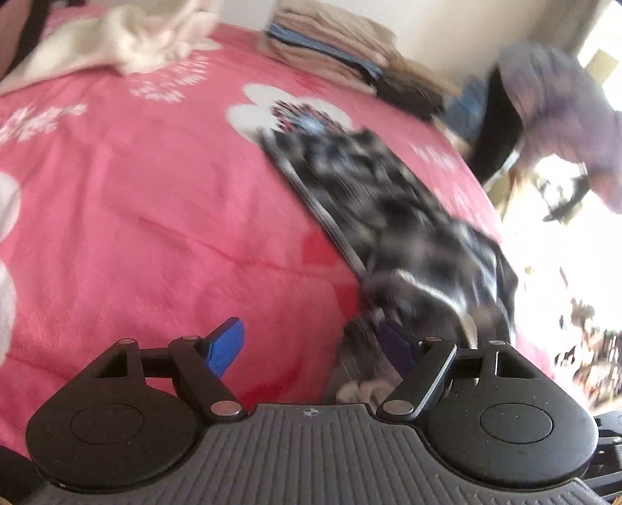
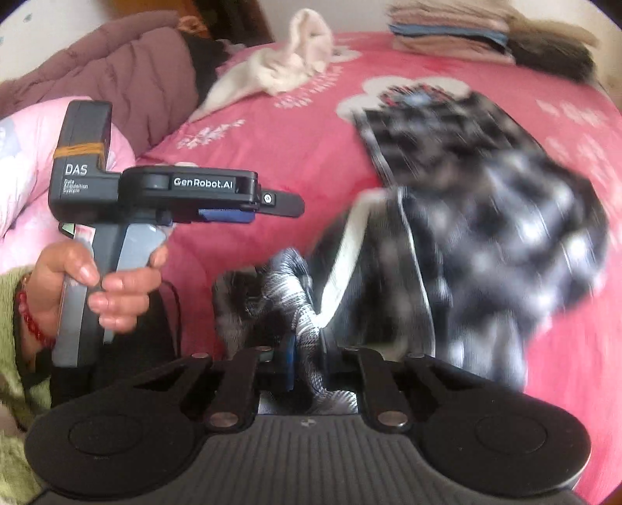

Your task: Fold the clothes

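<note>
A black-and-white checked garment point(image 1: 388, 202) lies stretched over the pink bedspread point(image 1: 155, 194), blurred by motion. Its near end is bunched beside the right finger of my left gripper point(image 1: 311, 345), which stands open with its blue pads wide apart. In the right wrist view the same garment point(image 2: 486, 217) is lifted and crumpled at its near end. My right gripper point(image 2: 307, 361) is shut on a fold of that grey-white checked cloth. A hand holds the left gripper point(image 2: 272, 206) to the left of the garment, seen from the side.
A cream garment point(image 2: 287, 66) lies crumpled at the far side of the bed. A stack of folded clothes point(image 2: 451, 31) sits at the back. A mauve padded jacket point(image 2: 116, 70) lies at far left. A person in a lilac top point(image 1: 556, 101) bends beyond the bed's right edge.
</note>
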{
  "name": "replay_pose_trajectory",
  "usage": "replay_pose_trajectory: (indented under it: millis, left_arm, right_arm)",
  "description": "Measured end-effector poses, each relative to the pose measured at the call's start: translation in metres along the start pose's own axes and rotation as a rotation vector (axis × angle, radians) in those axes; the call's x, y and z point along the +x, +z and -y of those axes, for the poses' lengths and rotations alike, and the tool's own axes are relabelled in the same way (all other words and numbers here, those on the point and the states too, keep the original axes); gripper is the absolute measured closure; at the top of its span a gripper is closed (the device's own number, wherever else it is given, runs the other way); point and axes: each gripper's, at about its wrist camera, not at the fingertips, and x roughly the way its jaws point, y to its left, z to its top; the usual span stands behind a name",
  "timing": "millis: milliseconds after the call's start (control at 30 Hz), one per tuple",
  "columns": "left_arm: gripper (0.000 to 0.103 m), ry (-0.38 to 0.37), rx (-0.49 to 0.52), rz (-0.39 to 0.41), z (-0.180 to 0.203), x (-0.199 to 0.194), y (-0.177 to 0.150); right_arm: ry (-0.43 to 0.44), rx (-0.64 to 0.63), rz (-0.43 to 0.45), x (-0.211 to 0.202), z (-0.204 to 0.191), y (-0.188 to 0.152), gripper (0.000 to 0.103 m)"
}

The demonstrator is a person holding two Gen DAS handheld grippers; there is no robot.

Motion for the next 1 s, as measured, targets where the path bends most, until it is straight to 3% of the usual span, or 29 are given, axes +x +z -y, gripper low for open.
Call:
replay_pose_trajectory:
  millis: [267,433,500,533,567,733,867,1000]
  left_arm:
    - [0.025,0.057,0.258,-0.079,0.047,-0.017,-0.043]
    - [0.025,0.084,0.347,-0.105,0.061,-0.023,-0.067]
    - [0.025,0.09,0.375,-0.105,0.065,-0.024,-0.07]
    - [0.025,0.092,0.387,-0.104,0.066,-0.025,-0.07]
    - [0.025,0.09,0.395,-0.107,0.066,-0.025,-0.071]
    - [0.025,0.083,0.375,-0.155,0.063,-0.02,-0.074]
    - [0.025,0.072,0.334,-0.171,0.058,-0.02,-0.073]
    - [0.025,0.059,0.314,-0.179,0.053,-0.02,-0.072]
  right_arm:
    - [-0.048,0.22,0.06,-0.03,0.008,-0.047,0.09]
    - [0.008,0.536,0.043,-0.045,0.041,-0.07,0.086]
    - [0.06,0.642,0.079,-0.055,0.049,-0.083,0.076]
    - [0.084,0.683,0.099,-0.06,0.049,-0.088,0.062]
    - [0.106,0.721,0.116,-0.064,0.05,-0.093,0.051]
    - [0.126,0.799,0.102,-0.058,0.032,-0.094,0.035]
    - [0.09,0.859,0.068,-0.044,0.02,-0.087,0.033]
    - [0.108,1.067,0.036,-0.03,0.032,-0.101,0.032]
